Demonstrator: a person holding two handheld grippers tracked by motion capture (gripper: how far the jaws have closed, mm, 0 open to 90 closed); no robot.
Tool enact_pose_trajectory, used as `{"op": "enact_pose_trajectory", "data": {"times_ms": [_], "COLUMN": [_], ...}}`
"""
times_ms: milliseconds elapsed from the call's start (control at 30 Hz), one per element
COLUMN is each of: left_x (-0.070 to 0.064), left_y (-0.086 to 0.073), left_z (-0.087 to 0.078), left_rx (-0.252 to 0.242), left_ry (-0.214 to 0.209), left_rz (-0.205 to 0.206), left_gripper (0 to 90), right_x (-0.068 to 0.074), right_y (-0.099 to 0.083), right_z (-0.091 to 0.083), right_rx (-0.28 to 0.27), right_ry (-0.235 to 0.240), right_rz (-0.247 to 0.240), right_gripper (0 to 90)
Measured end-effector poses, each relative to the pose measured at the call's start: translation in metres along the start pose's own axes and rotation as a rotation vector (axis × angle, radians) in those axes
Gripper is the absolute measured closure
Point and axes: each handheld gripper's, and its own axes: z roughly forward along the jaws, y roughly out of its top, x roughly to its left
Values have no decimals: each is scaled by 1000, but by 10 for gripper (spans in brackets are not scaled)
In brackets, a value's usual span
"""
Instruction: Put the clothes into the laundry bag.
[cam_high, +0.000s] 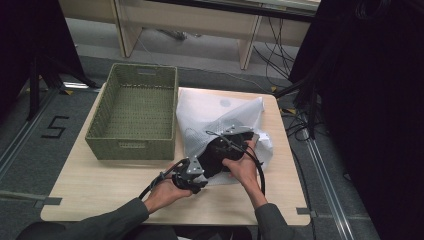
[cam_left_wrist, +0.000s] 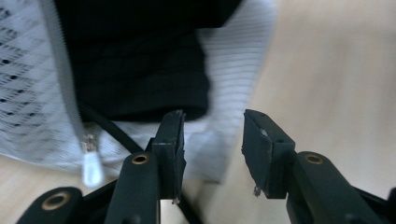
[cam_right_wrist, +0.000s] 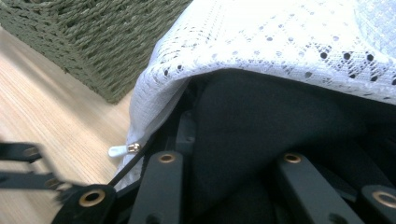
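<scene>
Basket (cam_high: 134, 112) first: I count one, green and woven, on the far left part of the table (cam_high: 90, 190), its right wall just beside the one white mesh bag (cam_high: 215, 112). My left gripper (cam_high: 189, 175) sits at the bag's near edge with its jaws apart and nothing between them; in the left gripper view the bag's hem and the white zipper pull (cam_left_wrist: 92, 168) lie just past the fingertips (cam_left_wrist: 170, 140). One black garment (cam_right_wrist: 280, 121) fills the bag's mouth, and my right gripper (cam_high: 227, 145) is pushed into it. That cloth covers the right jaw tips, so I cannot tell whether they are apart or together. Dark curtains stand on both sides, and cables trail on the floor beyond the table.
</scene>
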Motion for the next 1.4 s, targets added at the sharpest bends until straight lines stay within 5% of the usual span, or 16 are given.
{"op": "enact_pose_trajectory", "data": {"times_ms": [167, 333, 400, 533, 700, 767, 867, 900, 1000, 1167, 1267, 1300, 1400], "left_x": [3, 6, 6, 7, 10, 10, 9, 9, 9, 8, 12, 12, 11], "left_y": [-5, -10, -11, -11, -17, -19, -23, -23, -22, -22, -21, -21, -21], "left_z": [6, 7, 7, 1, -9, -14, -15, -16, -16, -15, -17, -17, -16], "left_rx": [15, -16, -30, 10, 40, 66, 45, 48, 51, 56, 79, 90, 74], "left_ry": [1, -27, -23, -45, -69, -71, -64, -66, -60, -71, -77, -76, -78], "left_rz": [-33, -14, -12, 3, 24, 43, 18, 20, 46, 32, 72, 85, 77], "left_gripper": [578, 859, 886, 892, 893, 894, 894, 894, 894, 893, 892, 892, 890], "right_x": [-1, 1, 2, 6, 13, 14, 15, 10, -3, -36, -41, -41, -33], "right_y": [0, -2, -4, -9, -19, -21, -17, -13, -4, 4, -2, -2, 0], "right_z": [0, 0, 1, 2, 16, 22, 26, 25, 29, 39, 41, 42, 32], "right_rx": [3, 12, 1, 57, 151, 150, 123, 126, 63, 28, 27, 17, 10], "right_ry": [9, 13, 10, 23, 16, 0, -42, -58, -130, -225, -174, -140, -15], "right_rz": [6, -16, -4, -15, -100, -101, -103, -126, -79, -68, -2, -23, 16], "right_gripper": [730, 728, 728, 729, 729, 732, 738, 739, 741, 741, 709, 664, 503]}}
